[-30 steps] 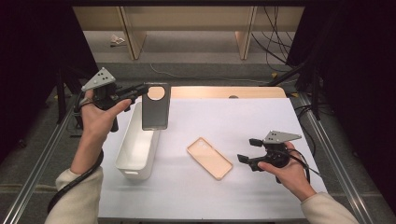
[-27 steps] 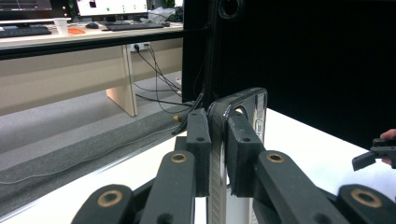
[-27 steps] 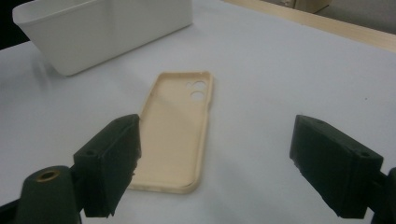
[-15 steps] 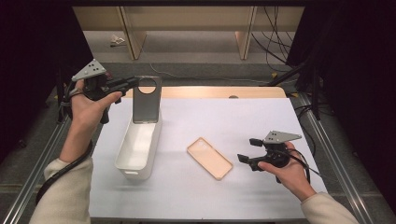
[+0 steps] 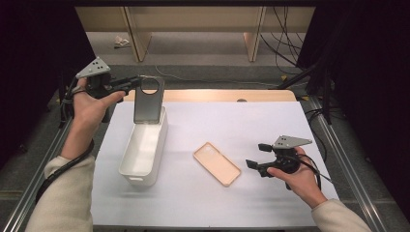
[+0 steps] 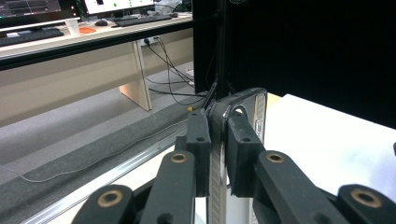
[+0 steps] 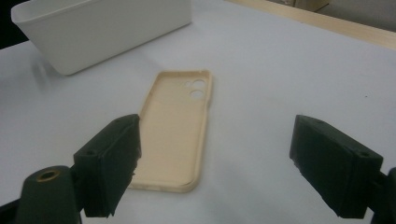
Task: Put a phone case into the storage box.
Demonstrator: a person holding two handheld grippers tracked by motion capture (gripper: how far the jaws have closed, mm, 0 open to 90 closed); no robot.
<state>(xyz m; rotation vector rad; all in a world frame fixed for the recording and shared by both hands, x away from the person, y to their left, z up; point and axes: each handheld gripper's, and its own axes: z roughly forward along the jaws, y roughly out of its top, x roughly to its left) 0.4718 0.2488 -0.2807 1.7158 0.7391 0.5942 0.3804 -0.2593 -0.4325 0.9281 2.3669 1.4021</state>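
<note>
A dark phone case (image 5: 147, 104) with a round camera hole hangs upright over the far end of a white bin (image 5: 138, 180). My left gripper (image 5: 138, 83) is shut on the case's top edge. The left gripper view shows the pads (image 6: 198, 140) pinching the case (image 6: 245, 100) edge-on. A beige phone case (image 5: 216, 163) lies inside-up on the white table between bin and right hand. My right gripper (image 5: 257, 155) rests open just right of it. In the right gripper view, the beige case (image 7: 177, 126) lies ahead of the wide-apart jaws (image 7: 219, 158), nearer the left one, with the bin (image 7: 93, 28) beyond.
A wooden strip (image 5: 212, 95) borders the table's far edge. Metal rails (image 5: 338, 145) run along both sides. Cables (image 5: 285, 43) lie on the floor beyond, near desk legs (image 5: 138, 34).
My left hand has drawn back to the left and slightly up, carrying the dark case toward the bin's far end. The right hand and beige case have kept still.
</note>
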